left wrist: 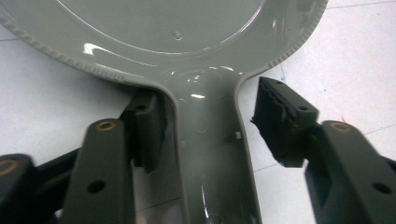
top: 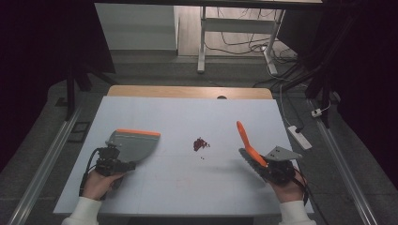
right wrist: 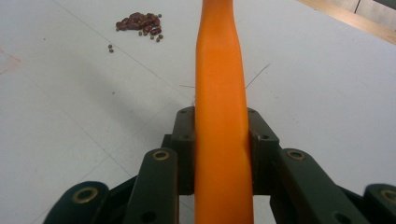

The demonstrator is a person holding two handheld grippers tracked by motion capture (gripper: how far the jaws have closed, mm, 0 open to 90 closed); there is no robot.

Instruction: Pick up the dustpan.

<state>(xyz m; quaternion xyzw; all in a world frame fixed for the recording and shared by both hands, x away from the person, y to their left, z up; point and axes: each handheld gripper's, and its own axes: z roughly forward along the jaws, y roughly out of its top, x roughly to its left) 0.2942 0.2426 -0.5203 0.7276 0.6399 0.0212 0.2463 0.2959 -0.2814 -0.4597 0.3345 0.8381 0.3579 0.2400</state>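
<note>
Gripping an orange brush handle (right wrist: 223, 112) squarely between closed jaws, right gripper (top: 272, 169), brush (top: 248, 147) raised and angled toward the small pile of red beans (top: 201, 144) mid-table, probably ready to sweep. Straddling the grey dustpan's handle (left wrist: 210, 154) with jaws apart, left gripper (top: 110, 164), one pad touching, the other clear, so not yet clamped. Resting flat on the white tabletop (top: 178, 117), dustpan (top: 133, 143), orange lip turned away from the person, well apart from the beans. Beyond, grey floor, desk legs (top: 202, 42), trailing cables and a power strip (top: 300, 137).
</note>
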